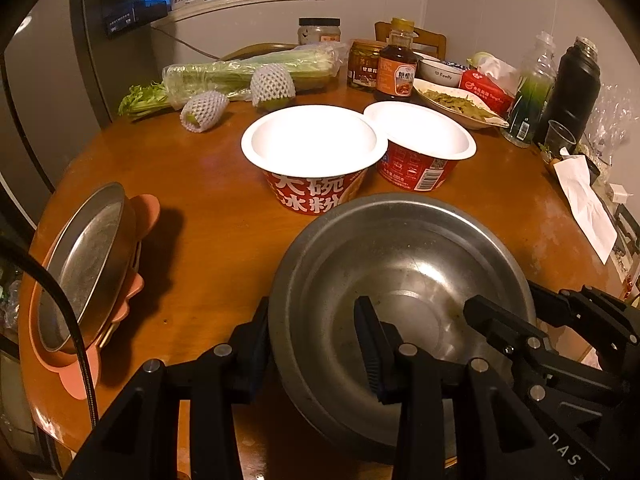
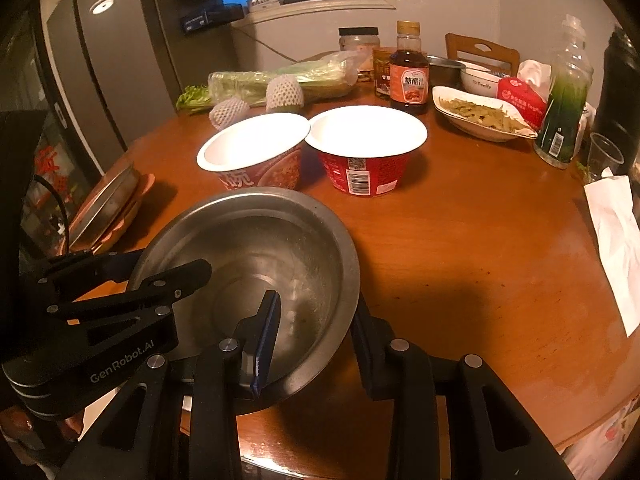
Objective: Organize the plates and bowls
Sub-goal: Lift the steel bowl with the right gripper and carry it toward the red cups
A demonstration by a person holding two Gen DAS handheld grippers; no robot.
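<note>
A large steel bowl [image 1: 404, 280] sits at the near edge of the round wooden table [image 1: 208, 208]. My left gripper [image 1: 312, 344] straddles the bowl's left rim, one finger inside and one outside. My right gripper [image 2: 316, 332] straddles its right rim [image 2: 344, 256] the same way. Both sets of jaws stand a little apart around the wall; contact is unclear. Two red paper bowls [image 1: 316, 160] [image 1: 420, 152] stand behind it. A steel plate [image 1: 88, 264] leans on a pink plate [image 1: 80, 372] at the left edge.
At the back lie wrapped celery [image 1: 248, 76], two netted fruits [image 1: 204, 112], jars, a sauce bottle [image 1: 396, 64], a dish of greens [image 1: 460, 104], a tissue pack, a green bottle [image 1: 532, 92] and a black flask [image 1: 572, 88]. White paper [image 2: 616, 236] lies at the right edge.
</note>
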